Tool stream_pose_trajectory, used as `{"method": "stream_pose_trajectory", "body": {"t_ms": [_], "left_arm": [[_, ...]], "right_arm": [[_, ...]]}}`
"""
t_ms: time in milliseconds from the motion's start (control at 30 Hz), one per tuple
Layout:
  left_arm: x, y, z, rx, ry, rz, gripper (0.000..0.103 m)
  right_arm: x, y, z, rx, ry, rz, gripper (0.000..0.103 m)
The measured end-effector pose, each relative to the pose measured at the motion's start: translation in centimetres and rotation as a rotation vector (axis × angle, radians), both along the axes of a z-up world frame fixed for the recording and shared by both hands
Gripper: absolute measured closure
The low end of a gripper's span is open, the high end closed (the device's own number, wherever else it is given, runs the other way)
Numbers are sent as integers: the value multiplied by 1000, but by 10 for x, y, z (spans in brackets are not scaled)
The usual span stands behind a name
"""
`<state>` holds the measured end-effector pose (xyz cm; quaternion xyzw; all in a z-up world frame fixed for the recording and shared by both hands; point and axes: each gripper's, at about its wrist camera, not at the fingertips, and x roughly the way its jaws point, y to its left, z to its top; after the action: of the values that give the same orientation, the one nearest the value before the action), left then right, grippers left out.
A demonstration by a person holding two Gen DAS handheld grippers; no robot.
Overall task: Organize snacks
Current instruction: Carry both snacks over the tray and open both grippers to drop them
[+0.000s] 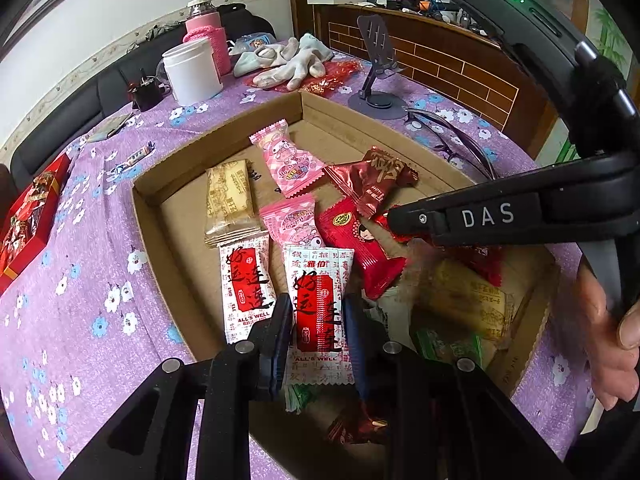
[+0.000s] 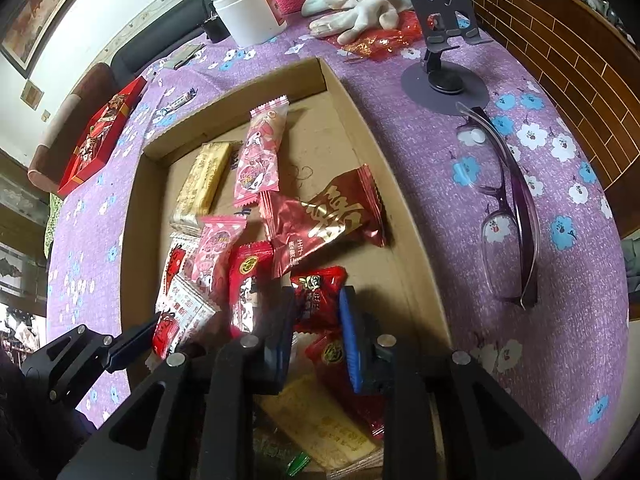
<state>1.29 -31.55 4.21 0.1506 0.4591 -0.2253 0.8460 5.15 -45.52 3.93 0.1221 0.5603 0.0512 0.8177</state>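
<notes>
Standing over the shallow brown cardboard tray (image 1: 176, 216) on the purple flower-print counter (image 1: 80, 320), two hand-held grippers point steeply down into it. The left gripper (image 1: 318, 334) has its blue-padded jaws set narrow on either side of a white-and-red printed snack packet (image 1: 318, 280); the pads sit at the packet's edges, gripping it. Just beside it lies a matching white-and-red packet (image 1: 246, 284).

The right gripper (image 2: 316, 336) also stands narrow, its jaws flanking a small red foil snack packet (image 2: 318, 296); whether the pads press on it cannot be told. A hand (image 1: 608, 344) grips its handle at the right edge of the left wrist view.

Farther into the tray lie a red packet with a cartoon face (image 1: 360, 240), two pink cartoon-print packets (image 1: 290, 160) (image 1: 290, 220), a pale yellow biscuit pack (image 1: 230, 196) and a dark red foil packet with gold lettering (image 2: 324, 220).

Beyond the tray, on the counter: purple-framed glasses (image 2: 512, 216), a dark phone stand (image 2: 444, 80), a white plastic tub (image 1: 192, 72), pale gloves (image 1: 288, 60) and a red gift box (image 2: 104, 136).
</notes>
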Motion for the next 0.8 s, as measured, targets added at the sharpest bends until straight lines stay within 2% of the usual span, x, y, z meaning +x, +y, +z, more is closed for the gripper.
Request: {"method": "stream_pose_trajectory", "body": {"t_ms": [367,433,500,567,633,667,700,800], "left_arm": [[-2,0,2,3,-9,3,76],[-2,1,3,2,-11,4,69],[-4,1,4,-1,-18,7,58],[-5,1,6,-4,-24,8,57],[-5,1,7,-3,-23,12,50],[-5,2,7,-2,-26,15,41],[-6,2,8,-3,-31,19,37],[-9,6,13,-16,-39,31,35]], "right_arm": [[-4,-2,2,0,-4,-5,78],[-5,-2,3,0,-6,-5,78],[-7,-2,5,0,-11,-7,75],[-9,-3,8,-1,-16,-7,73],[-11,-3,11,6,-22,-5,73],[-13,-2,13,8,-26,-3,72],[-14,-2,15,7,-30,-2,71],[-20,-3,22,15,-45,0,66]]}}
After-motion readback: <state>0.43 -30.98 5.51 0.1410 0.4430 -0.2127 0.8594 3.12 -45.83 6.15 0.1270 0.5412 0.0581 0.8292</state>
